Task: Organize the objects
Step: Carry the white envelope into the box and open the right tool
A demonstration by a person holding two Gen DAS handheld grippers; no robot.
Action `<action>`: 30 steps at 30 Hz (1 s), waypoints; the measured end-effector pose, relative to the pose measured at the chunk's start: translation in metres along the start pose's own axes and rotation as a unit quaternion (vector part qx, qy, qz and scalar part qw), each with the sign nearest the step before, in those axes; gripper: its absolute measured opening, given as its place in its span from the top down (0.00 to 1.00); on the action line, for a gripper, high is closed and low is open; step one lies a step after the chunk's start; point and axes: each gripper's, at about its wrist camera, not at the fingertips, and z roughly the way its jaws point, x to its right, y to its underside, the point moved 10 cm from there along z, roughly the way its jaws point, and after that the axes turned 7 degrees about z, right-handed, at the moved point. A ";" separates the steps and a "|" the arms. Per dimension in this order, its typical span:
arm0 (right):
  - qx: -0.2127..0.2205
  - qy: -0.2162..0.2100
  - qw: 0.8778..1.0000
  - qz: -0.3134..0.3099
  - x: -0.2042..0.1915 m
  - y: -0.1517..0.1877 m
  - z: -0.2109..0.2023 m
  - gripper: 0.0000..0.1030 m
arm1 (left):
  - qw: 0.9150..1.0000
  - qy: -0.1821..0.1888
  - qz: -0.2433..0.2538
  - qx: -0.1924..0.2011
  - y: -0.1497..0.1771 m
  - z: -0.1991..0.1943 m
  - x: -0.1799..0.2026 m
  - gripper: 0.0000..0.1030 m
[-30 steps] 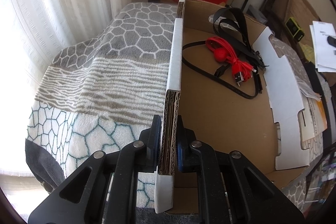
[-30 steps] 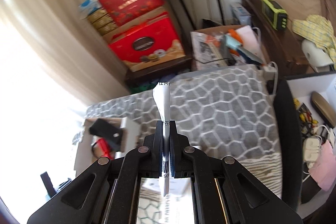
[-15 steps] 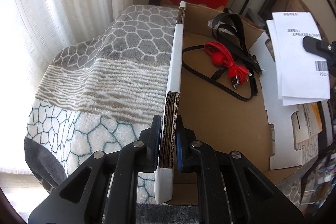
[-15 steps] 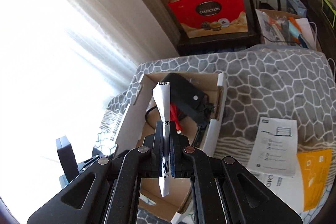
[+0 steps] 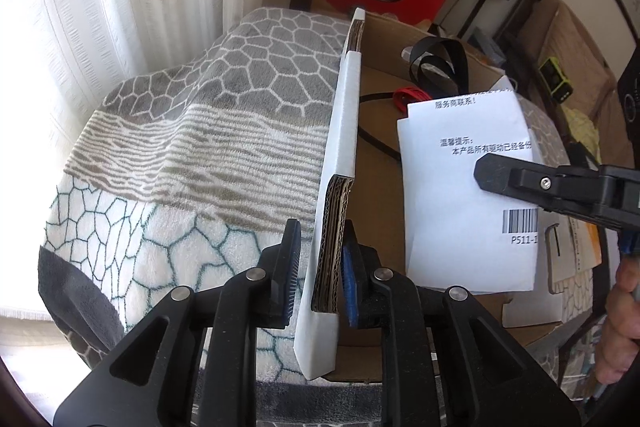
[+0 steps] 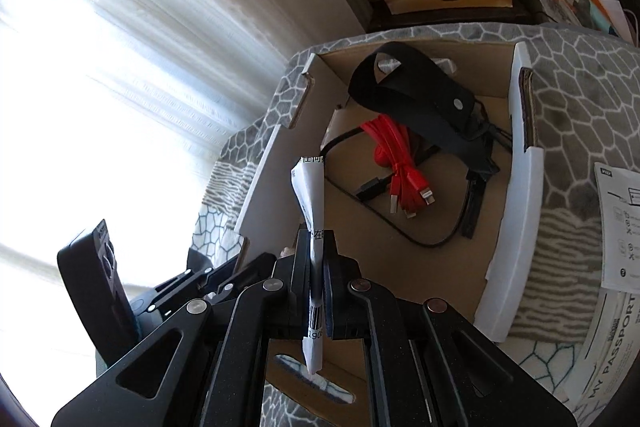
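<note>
While its jaws have just been opening, the left tool point(image 5: 318, 259) straddles the near end of the cardboard box's left wall point(image 5: 340, 155); the left pad stands clear of the wall with a gap showing, and the right pad sits just beside the corrugated edge, so the grip is released. Right of it, the right tool point(image 6: 316, 255) stays out of that wall's way and is clenched on a folded white paper sheet point(image 5: 468, 187) bearing print and a barcode, held over the box's open interior. Farther in, on the box floor, lie a red cable bundle point(image 6: 396, 155), a thin black cable point(image 6: 420, 235) and a black strap point(image 6: 416, 99). The box point(image 6: 516, 227) rests on a patterned blanket point(image 5: 192, 155). Loose leaflets point(image 6: 618, 223) lie on the blanket right of the box.
</note>
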 end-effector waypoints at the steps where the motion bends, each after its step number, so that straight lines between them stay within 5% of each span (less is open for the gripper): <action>1: -0.003 -0.002 1.000 0.004 -0.001 0.002 0.003 0.97 | 1.000 0.000 0.000 0.000 0.000 0.000 0.000 0.83; 13: -0.027 0.065 0.997 0.011 0.025 0.021 0.025 0.91 | 1.000 -0.002 0.002 0.001 0.000 0.001 -0.001 0.83; 23: -0.033 0.038 0.995 0.083 0.026 0.023 0.036 0.92 | 1.000 -0.004 0.003 -0.001 0.000 0.001 -0.001 0.83; 30: -0.044 0.060 0.996 0.058 0.026 0.027 0.036 0.83 | 1.000 -0.005 0.005 -0.001 0.001 0.002 -0.002 0.83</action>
